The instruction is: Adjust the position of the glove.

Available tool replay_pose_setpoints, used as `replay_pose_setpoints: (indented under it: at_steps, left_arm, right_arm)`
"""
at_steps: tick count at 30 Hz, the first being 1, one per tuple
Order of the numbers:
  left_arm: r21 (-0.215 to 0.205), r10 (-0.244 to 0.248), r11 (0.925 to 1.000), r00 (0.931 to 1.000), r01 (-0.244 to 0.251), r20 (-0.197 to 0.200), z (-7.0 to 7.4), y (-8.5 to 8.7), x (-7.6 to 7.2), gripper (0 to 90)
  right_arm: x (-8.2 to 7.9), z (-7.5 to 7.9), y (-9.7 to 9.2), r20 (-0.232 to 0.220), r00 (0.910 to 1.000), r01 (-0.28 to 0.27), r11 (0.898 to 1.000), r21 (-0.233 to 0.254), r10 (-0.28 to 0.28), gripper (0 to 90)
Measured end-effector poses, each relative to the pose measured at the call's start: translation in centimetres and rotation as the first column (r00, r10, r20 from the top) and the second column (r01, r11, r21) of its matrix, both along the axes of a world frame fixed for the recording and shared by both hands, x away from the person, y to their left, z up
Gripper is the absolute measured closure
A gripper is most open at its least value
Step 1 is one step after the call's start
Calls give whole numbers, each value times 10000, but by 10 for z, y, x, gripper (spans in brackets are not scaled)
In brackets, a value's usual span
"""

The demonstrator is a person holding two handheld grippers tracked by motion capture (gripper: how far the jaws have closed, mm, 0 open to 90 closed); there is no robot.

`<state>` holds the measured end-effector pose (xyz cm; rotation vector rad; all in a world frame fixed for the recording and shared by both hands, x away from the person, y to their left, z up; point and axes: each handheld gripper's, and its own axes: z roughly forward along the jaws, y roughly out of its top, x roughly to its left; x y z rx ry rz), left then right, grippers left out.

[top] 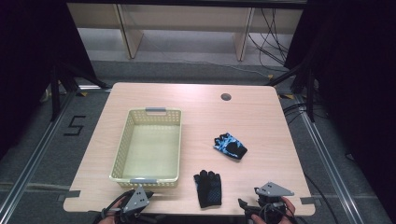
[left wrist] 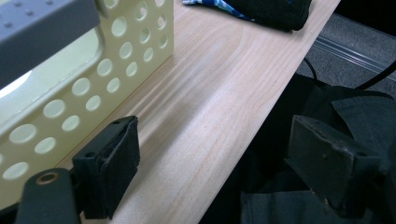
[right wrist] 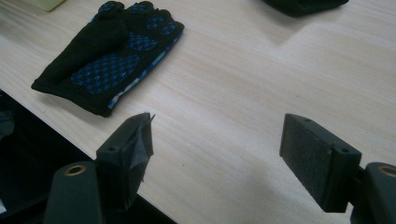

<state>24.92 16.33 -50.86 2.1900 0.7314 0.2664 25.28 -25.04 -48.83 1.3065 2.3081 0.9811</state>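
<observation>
Grey carpeted floor (top: 56, 154) with metal floor rails surrounds a pale wooden table with rounded corners (top: 261, 116), and black curtains hang at both sides. Toward the left of the tabletop stands a cream perforated plastic basket with grey handles (top: 122, 144), its long side running away from the person. At the near left edge, the left gripper (top: 133, 205) sits just in front of the basket's near wall; in the left gripper view its two black jaws stand wide apart with nothing between them, one jaw close beside the basket (left wrist: 84, 88), the other past the table's edge.

Right of the basket, near the front edge, lies a black fingerless glove with a blue dotted palm (top: 208, 188), flat, fingers pointing away. Farther back and to the right lies a second glove, blue-and-white patterned with a black cuff (top: 230, 146), well apart from the first.

At the near right edge is the right gripper (top: 261, 207), just beside the black glove (right wrist: 109, 58); its jaws are spread wide over bare wood, gripping nothing.
</observation>
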Motion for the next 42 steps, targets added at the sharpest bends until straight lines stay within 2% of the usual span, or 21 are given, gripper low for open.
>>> replay_pose_setpoints:
  at_steps: [4, 5, 6, 9, 10, 12, 13, 15, 18, 20, 21, 22, 23, 24, 25, 26, 28, 30, 35, 37, 42]
  left_arm:
    - [-3, 9, 10000, 10000, -9, -11, 0, 0, 0, 162]
    - [30, -78, 10000, 10000, 78, 38, 0, 0, 0, 161]
    - [75, -139, 9999, 9999, 138, 84, 0, 0, 1, 161]
    - [-65, -88, 9999, 10000, 88, 47, 0, 0, 0, 161]
    - [78, -184, 9998, 9998, 184, 105, 1, 0, 1, 161]
    - [21, -21, 10000, 10000, 21, -3, 0, 0, 0, 161]
    - [83, -142, 9999, 9999, 141, 85, 1, 0, 1, 161]
    - [96, -197, 9998, 9997, 196, 114, 1, 0, 1, 161]
    - [25, -49, 10000, 10000, 49, -20, 0, 0, 0, 161]
    - [125, -228, 9997, 9996, 226, 140, 1, 0, 1, 161]
    - [125, -228, 9997, 9996, 226, 140, 1, 0, 1, 161]
    - [125, -213, 9997, 9997, 211, 137, 1, 0, 1, 161]
    - [-44, -190, 9998, 9998, 190, 74, 0, 0, 1, 161]
    - [-7, -182, 9998, 9998, 182, 74, 0, 0, 1, 161]
    - [-21, -185, 9998, 9998, 185, 82, 0, 0, 1, 161]
    - [-63, -137, 9999, 9999, 137, 32, 0, -1, 1, 161]
    - [-115, -21, 9999, 10000, 20, -82, -1, -1, 0, 162]
    - [-88, 1, 10000, 10000, -1, -11, 0, -1, 0, 162]
    - [7, -134, 9999, 9999, 134, 105, 0, -1, 1, 162]
    - [-22, -75, 10000, 10000, 75, 64, 0, -1, 1, 162]
    - [-150, 46, 9999, 10000, -47, -80, -1, -1, 0, 162]
  right_arm:
    - [0, 0, 1, -25, 9999, 98, 9999, 130, -97, 263]
    - [0, 0, 1, 149, 9999, -5, 10000, 27, 5, 263]
    - [1, -1, 1, 72, 9999, -155, 9999, 38, 155, 264]
    - [1, -1, 1, 186, 9998, -121, 9999, -43, 122, 264]
    - [1, -1, 1, 190, 9997, -123, 9999, -26, 124, 265]
    - [1, -1, 2, 236, 9996, -151, 9998, 88, 149, 276]
    - [0, 0, 3, 73, 9999, -91, 9998, 157, 90, 285]
    - [1, 0, 2, 261, 9994, -237, 9997, 62, 235, 288]
    - [0, 3, 6, 302, 9990, -348, 9987, 383, 337, 380]
    - [-1, 7, 9, 442, 9973, -612, 9972, 421, 593, 489]
    - [-1, 7, 9, 442, 9973, -612, 9972, 421, 593, 489]
    - [-2, 11, 13, 808, 9945, -709, 9962, 514, 666, 604]
    - [-4, 14, 17, 791, 9954, -603, 9959, 671, 550, 636]
    - [-4, 16, 19, 1034, 9917, -829, 9945, 644, 760, 680]
    - [-5, 19, 23, 992, 9915, -910, 9936, 670, 842, 737]
    - [-5, 21, 27, 1233, 9872, -1077, 9929, 497, 1009, 764]
    - [-5, 23, 31, 1253, 9852, -1220, 9919, 358, 1167, 801]
    - [-3, 24, 45, 1485, 9745, -1738, 9845, 254, 1682, 872]
    - [3, 20, 73, 1299, 9577, -2599, 9656, 57, 2570, 900]
    - [8, 19, 85, 1250, 9457, -3022, 9532, -30, 3002, 900]
    - [18, 11, 112, 838, 9246, -3703, 9284, -317, 3716, 900]
